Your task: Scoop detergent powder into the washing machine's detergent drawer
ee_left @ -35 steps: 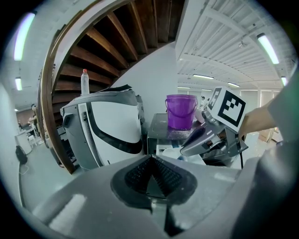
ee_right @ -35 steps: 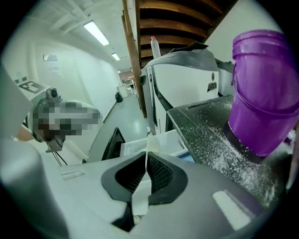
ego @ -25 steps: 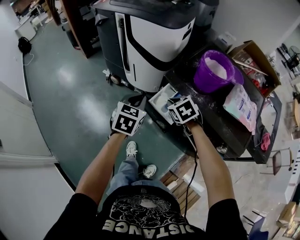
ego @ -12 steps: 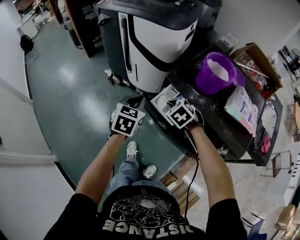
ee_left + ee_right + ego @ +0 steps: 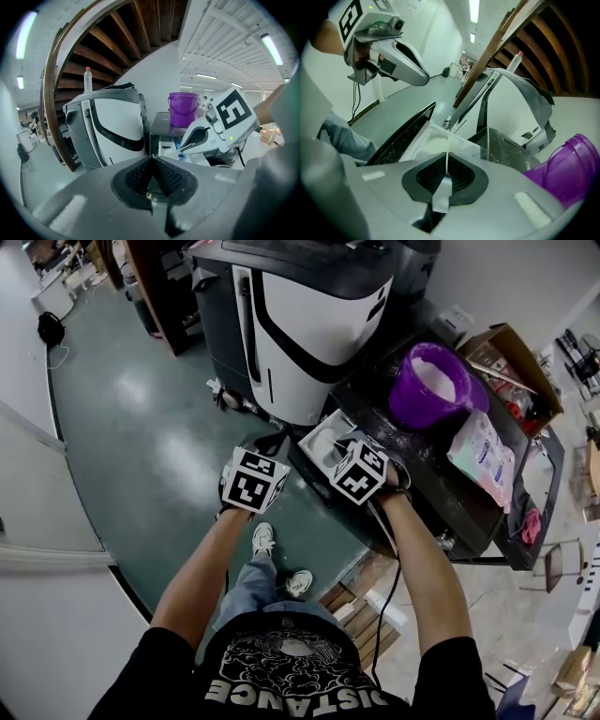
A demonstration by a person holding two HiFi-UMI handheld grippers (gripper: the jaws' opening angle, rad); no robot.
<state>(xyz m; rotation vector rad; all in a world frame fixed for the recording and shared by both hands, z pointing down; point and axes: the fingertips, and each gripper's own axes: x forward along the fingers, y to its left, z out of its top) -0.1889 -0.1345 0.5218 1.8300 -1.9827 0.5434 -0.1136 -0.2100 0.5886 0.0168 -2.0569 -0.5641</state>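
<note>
The detergent drawer (image 5: 322, 441) stands pulled out from the dark washing machine (image 5: 441, 493), with white powder in its compartment (image 5: 434, 141). My right gripper (image 5: 343, 446) hangs tilted over the drawer, shut on the thin white scoop handle (image 5: 447, 157), which I see edge-on; the scoop's bowl is hidden. A purple bucket (image 5: 430, 384) of white powder stands on the machine's top behind it. My left gripper (image 5: 266, 448) hovers left of the drawer over the floor; its pads (image 5: 151, 164) meet with nothing between them.
A large white-and-black machine (image 5: 309, 315) stands just left of the washer. A pink-and-white detergent bag (image 5: 482, 452) lies on the washer top, and a cardboard box (image 5: 514, 360) sits behind it. Green floor (image 5: 141, 427) spreads to the left. The person's shoes (image 5: 281, 559) are below the grippers.
My right gripper has rolled over and shifted slightly left above the drawer. The left gripper has hardly moved.
</note>
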